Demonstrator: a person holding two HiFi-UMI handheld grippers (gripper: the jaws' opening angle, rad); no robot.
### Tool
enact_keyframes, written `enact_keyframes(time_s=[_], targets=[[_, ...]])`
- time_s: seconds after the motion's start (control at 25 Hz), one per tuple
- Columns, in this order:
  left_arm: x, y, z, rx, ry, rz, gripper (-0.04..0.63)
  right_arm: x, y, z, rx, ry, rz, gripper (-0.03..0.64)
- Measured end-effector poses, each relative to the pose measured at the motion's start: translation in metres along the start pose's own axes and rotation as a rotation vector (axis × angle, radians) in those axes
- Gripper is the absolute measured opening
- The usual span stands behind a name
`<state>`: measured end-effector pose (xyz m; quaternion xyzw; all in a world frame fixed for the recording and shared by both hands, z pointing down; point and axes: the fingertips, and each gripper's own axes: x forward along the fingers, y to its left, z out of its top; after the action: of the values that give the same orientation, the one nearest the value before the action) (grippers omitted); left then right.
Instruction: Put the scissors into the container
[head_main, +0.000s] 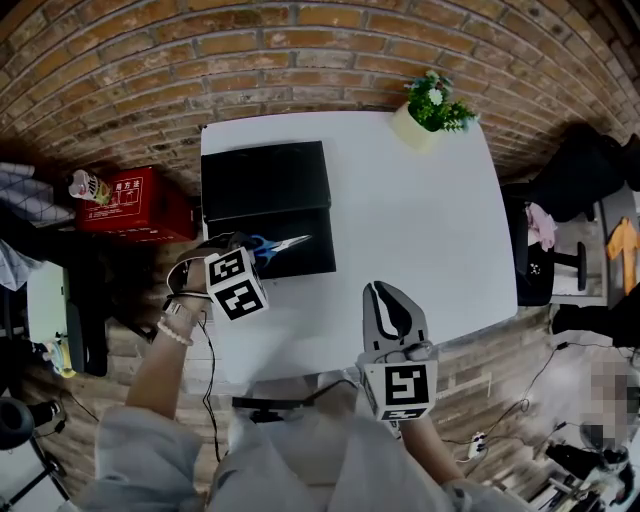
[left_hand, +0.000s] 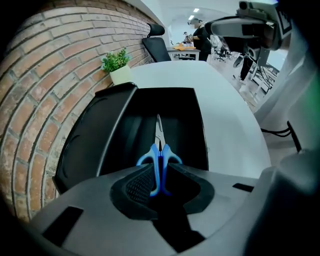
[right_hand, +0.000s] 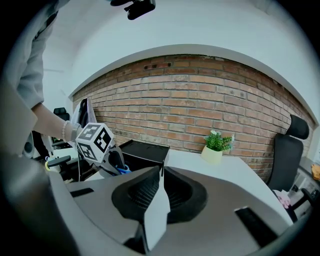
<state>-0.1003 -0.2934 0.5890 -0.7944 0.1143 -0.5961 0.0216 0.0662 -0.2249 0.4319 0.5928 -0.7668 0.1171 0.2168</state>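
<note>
The left gripper (left_hand: 160, 176) clamps the scissors (left_hand: 159, 150) by their blue handles, blades poised over the open black container (left_hand: 200, 131), seemingly for lowering in; the right gripper (right_hand: 159, 200), pinched together on nothing, hangs well clear of the container.

Potted plant (head_main: 436, 105) on the white table (head_main: 420, 230), brick wall (head_main: 300, 60) behind, red box (head_main: 130, 205) alongside.

ok so scissors (left_hand: 159, 150) = blue handles, silver blades. container (head_main: 265, 180) all black, table (head_main: 420, 230) plain white. wall (head_main: 300, 60) reddish-brown brick w/ pale mortar lines. plant (head_main: 437, 103) green, pot (head_main: 412, 130) cream. box (head_main: 135, 205) red. left gripper (head_main: 252, 247) & right gripper (head_main: 386, 293) grey, cubes w/ b&w square markers.
</note>
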Motion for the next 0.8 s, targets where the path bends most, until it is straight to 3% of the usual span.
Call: enact_keyframes(time_s=[0.32,0.52,0.68,0.8], targets=[[0.002,0.001,-0.001,-0.015,0.032,0.010,0.097,-0.010,-0.003,-0.004,0.026,-0.012,0.017,0.057],[-0.006,0.002,0.003,-0.094,-0.009,0.039,0.118,-0.022,-0.010,-0.011,0.015,-0.009,0.031,0.058],[-0.030,0.010,0.009,-0.214,-0.104,0.119,0.117,-0.027,-0.012,0.001,0.007,-0.048,0.045,0.057],[-0.061,0.023,0.014,-0.316,-0.211,0.254,0.072,-0.032,-0.012,0.009,-0.001,-0.077,0.062,0.057]])
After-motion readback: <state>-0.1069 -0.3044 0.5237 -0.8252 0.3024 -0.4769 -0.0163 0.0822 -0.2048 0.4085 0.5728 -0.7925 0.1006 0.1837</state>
